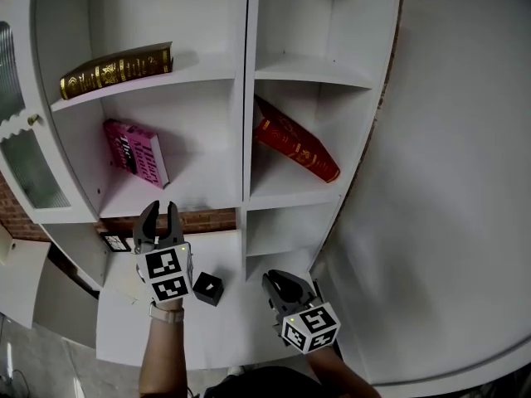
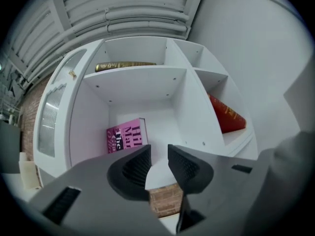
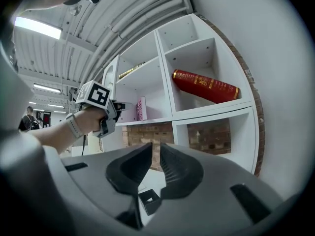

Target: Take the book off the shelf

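From my console I note that the pink book has its lower edge hidden behind the fingers of the left gripper, the red book is partly behind the shelf divider, and the gold book has lettering too small to read.

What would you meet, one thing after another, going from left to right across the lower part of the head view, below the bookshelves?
left gripper → small black box → right gripper

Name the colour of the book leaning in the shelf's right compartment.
The book is red with gold trim; the right gripper view shows it best.
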Motion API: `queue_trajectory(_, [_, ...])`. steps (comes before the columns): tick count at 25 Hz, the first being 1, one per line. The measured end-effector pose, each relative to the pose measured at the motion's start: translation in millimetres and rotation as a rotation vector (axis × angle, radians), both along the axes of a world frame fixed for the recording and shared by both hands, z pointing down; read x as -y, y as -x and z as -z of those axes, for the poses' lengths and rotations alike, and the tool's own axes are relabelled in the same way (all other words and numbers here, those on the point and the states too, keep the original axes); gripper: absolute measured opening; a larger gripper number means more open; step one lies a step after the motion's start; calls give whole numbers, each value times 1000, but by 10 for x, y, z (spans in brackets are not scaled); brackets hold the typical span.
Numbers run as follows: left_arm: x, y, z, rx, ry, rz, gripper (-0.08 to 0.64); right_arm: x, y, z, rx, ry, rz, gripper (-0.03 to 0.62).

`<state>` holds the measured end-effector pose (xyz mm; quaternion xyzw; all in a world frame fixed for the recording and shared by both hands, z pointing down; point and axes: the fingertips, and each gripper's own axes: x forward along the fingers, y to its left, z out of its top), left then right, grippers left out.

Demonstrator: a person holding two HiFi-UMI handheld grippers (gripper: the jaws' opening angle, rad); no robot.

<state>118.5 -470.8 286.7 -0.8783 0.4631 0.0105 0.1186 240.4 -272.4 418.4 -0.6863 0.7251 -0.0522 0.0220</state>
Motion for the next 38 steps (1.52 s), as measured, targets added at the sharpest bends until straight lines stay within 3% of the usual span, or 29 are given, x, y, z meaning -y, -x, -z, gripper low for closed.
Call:
queue_trajectory(6, [495, -126, 242, -4, -3, 36, 148, 257, 2, 61, -6, -7, -17, 57])
queue_trajectory(17, [1149, -180, 263, 12, 32, 114, 256, 528, -49, 72, -15, -11, -46, 57])
queue_trajectory(28, [1450, -245, 193, 52, 48, 123, 256, 675, -20, 20, 0, -7, -45, 57])
queue_trajectory(38, [1365, -17, 174, 68, 48, 138, 253, 696, 107, 30, 19, -17, -2, 57])
